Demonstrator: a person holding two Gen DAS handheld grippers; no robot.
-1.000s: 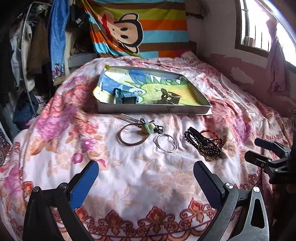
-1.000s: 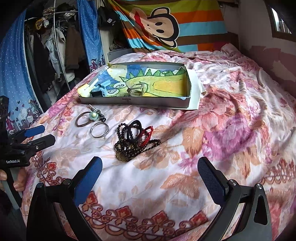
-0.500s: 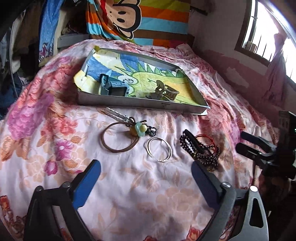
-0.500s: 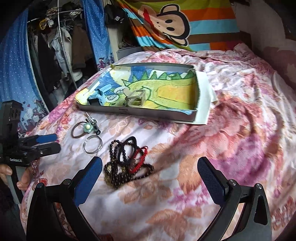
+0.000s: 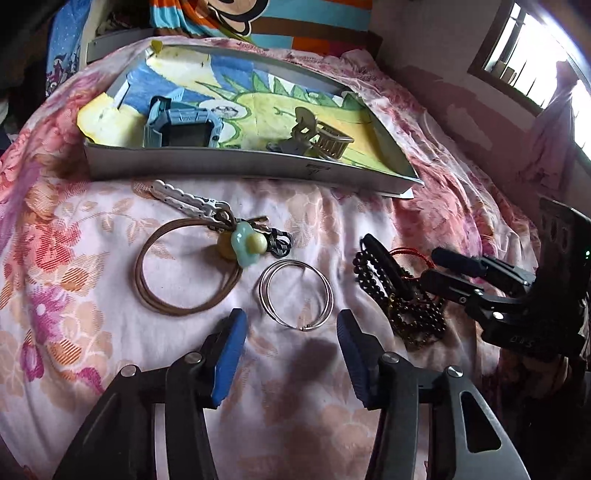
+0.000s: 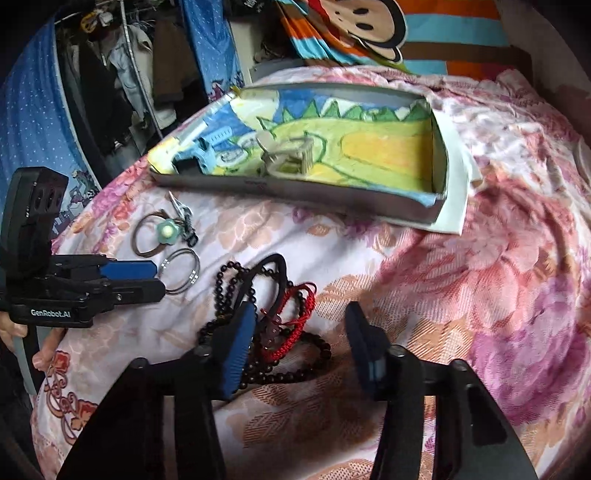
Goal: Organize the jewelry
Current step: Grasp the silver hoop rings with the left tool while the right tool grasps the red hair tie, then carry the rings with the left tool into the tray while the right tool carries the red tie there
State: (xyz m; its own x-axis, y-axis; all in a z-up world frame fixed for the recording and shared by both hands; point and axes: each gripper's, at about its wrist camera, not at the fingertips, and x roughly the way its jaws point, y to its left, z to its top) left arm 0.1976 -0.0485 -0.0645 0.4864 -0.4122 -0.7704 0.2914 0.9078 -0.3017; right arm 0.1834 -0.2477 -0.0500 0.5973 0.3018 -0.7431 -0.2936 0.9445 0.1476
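Note:
On the floral bedspread lie silver wire hoops [image 5: 295, 293], a brown cord ring [image 5: 184, 269] with a teal flower charm [image 5: 245, 243], a white hair clip [image 5: 181, 199], and a pile of dark bead bracelets [image 5: 402, 299] with a red string bracelet [image 6: 291, 325]. My left gripper [image 5: 291, 354] is open just short of the hoops. My right gripper [image 6: 299, 343] is open, lowered around the bead pile [image 6: 266, 325]. A shallow tray [image 5: 240, 162] behind holds a blue watch [image 5: 184, 125] and a beige claw clip [image 5: 321, 136].
The tray [image 6: 332, 195] is lined with a dinosaur drawing and sits on white paper [image 6: 454, 184]. Clothes hang at the left [image 6: 122, 81]. A striped monkey blanket [image 6: 369, 33] hangs behind the bed. A window [image 5: 535, 55] is at the right.
Both grippers moved forward and down toward the jewelry. Both jaws have narrowed but stay open. The left now sits at the silver hoops, the right over the bead pile.

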